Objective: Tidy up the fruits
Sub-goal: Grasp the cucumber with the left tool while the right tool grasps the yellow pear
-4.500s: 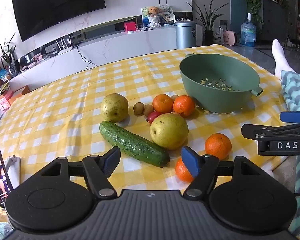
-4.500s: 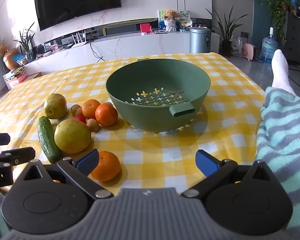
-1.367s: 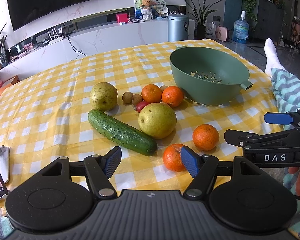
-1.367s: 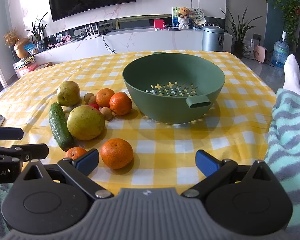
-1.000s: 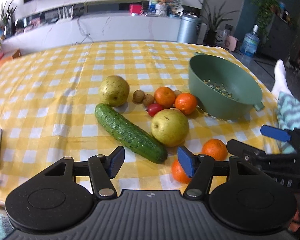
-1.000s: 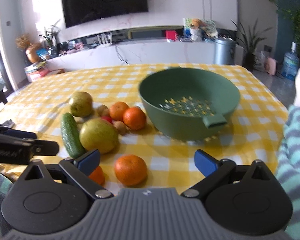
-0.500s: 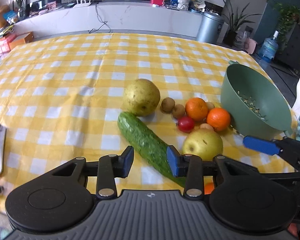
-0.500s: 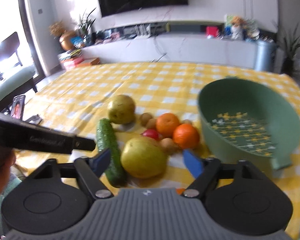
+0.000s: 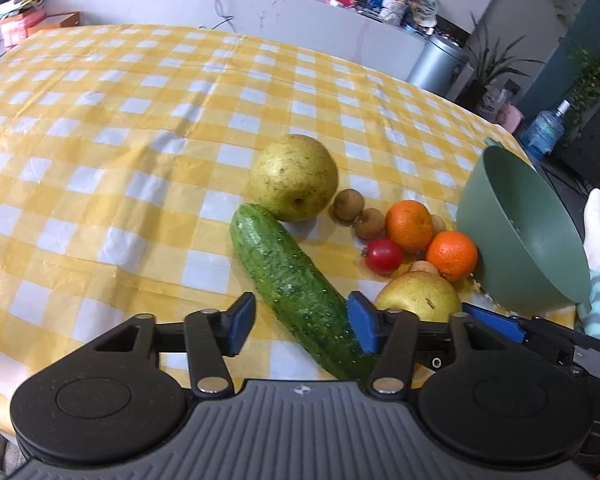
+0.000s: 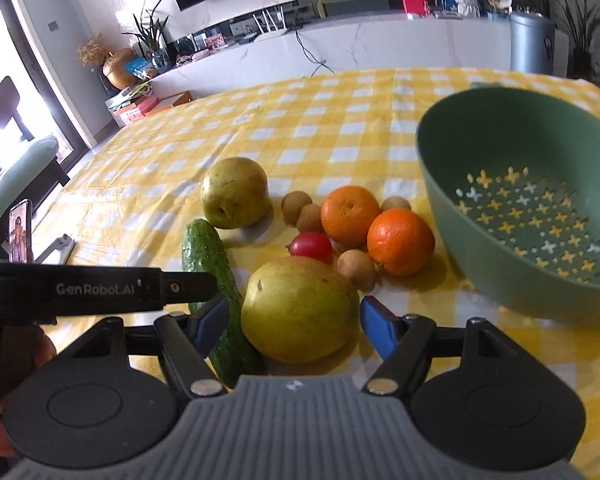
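Observation:
A long green cucumber (image 9: 292, 288) lies on the checked cloth between the jaws of my left gripper (image 9: 302, 328). Those jaws are opening, and the left pad stands apart from the cucumber. A big yellow-green pear (image 10: 300, 312) sits between the jaws of my right gripper (image 10: 294, 324), which are opening too, with no pad pressing on it. Behind lie a second pear (image 9: 294, 178), two oranges (image 10: 350, 216) (image 10: 400, 242), a red cherry tomato (image 9: 384, 256) and several small brown fruits (image 9: 346, 210). The green colander bowl (image 10: 480, 148) stands at the right with nothing in it.
The yellow-check tablecloth (image 9: 140, 120) stretches bare to the left and back. A phone on a stand (image 10: 20, 230) is at the table's left edge. A socked foot (image 9: 598, 224) and a striped sleeve show at the right. A white counter runs behind.
Both grippers have swung left and down over the fruit. The left jaws narrowed, then widened around the cucumber. The right jaws narrowed and now frame the near pear.

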Demonstrator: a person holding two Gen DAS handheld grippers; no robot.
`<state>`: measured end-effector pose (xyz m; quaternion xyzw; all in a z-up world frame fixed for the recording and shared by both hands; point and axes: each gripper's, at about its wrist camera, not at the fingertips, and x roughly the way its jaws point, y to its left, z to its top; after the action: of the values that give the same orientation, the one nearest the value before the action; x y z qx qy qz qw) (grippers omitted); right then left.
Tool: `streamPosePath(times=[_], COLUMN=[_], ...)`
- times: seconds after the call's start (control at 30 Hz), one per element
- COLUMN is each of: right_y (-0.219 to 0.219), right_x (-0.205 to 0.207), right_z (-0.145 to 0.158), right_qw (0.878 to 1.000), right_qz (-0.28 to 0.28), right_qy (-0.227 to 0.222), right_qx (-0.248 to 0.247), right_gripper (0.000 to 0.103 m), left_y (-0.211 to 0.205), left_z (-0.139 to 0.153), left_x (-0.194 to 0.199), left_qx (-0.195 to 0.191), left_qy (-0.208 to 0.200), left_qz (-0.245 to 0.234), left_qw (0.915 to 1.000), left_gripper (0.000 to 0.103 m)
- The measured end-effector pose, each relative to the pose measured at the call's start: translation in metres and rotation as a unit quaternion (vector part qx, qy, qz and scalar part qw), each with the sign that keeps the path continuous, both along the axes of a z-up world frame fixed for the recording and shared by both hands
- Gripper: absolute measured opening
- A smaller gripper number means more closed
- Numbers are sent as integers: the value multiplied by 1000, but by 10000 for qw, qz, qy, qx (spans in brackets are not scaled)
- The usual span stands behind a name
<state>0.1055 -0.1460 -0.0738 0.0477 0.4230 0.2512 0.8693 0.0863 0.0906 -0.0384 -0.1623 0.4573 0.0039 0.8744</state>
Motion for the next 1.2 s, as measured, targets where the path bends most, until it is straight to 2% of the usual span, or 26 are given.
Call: streamPosePath(times=[0.13, 0.23, 0.47, 0.57, 0.7, 0.83, 0.93, 1.03, 1.1, 1.2], right_y=[5, 5, 6, 5, 4, -1, -7, -9, -8, -7], right_x=[2, 6, 4, 6, 6, 10, 14, 14, 13, 11], right_z=[0, -4, -4, -6, -7, -10, -14, -15, -15, -14], right_qw=[9999, 9996, 9993, 9996, 9997, 9996, 9979, 9972, 9972, 9977], right_qz=[0, -81, -58, -124, -85, -128, -218, -239, -230, -185], right_qy=[-91, -37, -114, -18, 52, 259, 555, 629, 621, 570], right_qx=[-121, -281, -347, -265, -226, -30, 254, 337, 339, 305], right_gripper=[72, 72, 72, 72, 71, 69, 67, 66, 66, 65], left_y=[4, 5, 5, 3, 5, -3, -10, -15, -17, -15], left_z=[-3, -5, -6, -10, -16, -17, -17, -16, -16, -15], left_x=[5, 9, 13, 18, 20, 21, 23, 24, 24, 25], left_qx=[-145, -147, -164, -134, -290, -86, 70, 198, 139, 69], left_qy=[75, 238, 451, 525, 567, 463, 449, 433, 384, 438], left_qz=[104, 239, 435, 446, 533, 464, 372, 336, 266, 370], left_qw=[9998, 9993, 9979, 9975, 9965, 9978, 9983, 9983, 9988, 9983], left_gripper=[73, 83, 89, 92, 92, 91, 87, 82, 69, 66])
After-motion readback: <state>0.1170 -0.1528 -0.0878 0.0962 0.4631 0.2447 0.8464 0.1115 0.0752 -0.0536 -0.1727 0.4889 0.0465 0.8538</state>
